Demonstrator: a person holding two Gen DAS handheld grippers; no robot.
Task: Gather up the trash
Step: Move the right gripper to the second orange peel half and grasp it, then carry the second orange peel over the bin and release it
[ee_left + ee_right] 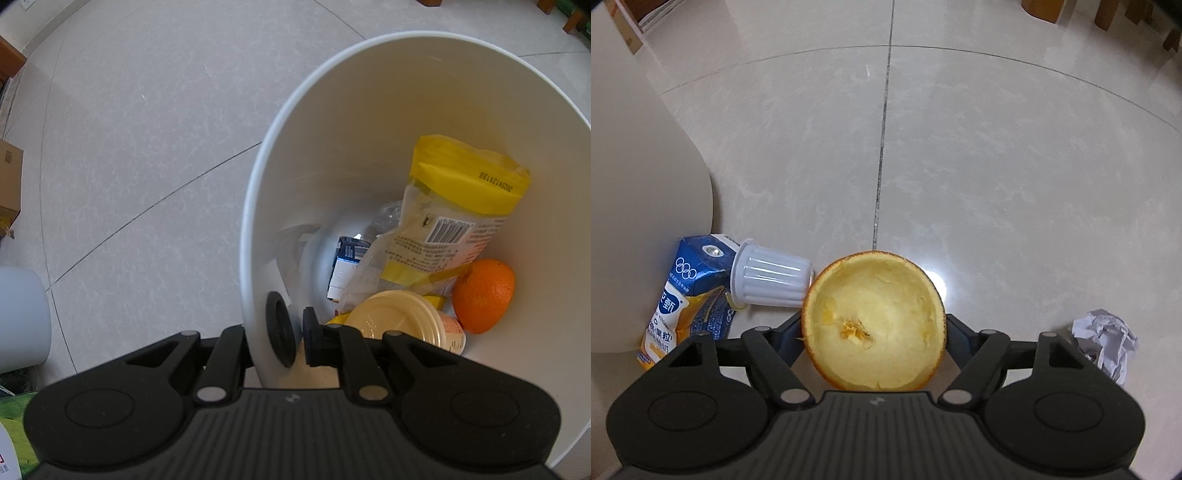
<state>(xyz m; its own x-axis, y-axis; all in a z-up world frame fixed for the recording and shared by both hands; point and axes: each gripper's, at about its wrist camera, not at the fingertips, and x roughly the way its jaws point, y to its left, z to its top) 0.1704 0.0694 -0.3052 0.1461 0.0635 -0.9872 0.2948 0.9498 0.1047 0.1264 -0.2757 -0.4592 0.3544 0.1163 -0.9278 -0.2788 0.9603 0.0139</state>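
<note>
In the left wrist view, my left gripper (299, 338) is shut on the near rim of a tilted white bin (332, 122). Inside lie a yellow snack bag (454, 218), an orange peel half (484, 295), a lidded cup (402, 321) and a small blue carton (347, 266). In the right wrist view, my right gripper (873, 332) is shut on a hollow orange peel half (882, 306), pith side up; its fingertips are hidden behind the peel. On the floor to the left lie a blue milk carton (690, 284) and a ribbed white cup (772, 277) on its side. A crumpled paper ball (1108, 339) lies to the right.
The bin's outer wall (639, 192) fills the left of the right wrist view. Pale floor tiles (997, 166) stretch ahead. Wooden furniture legs (1108, 14) stand far back. In the left wrist view, a cardboard box (9, 181) and a white container (20, 317) sit at the left edge.
</note>
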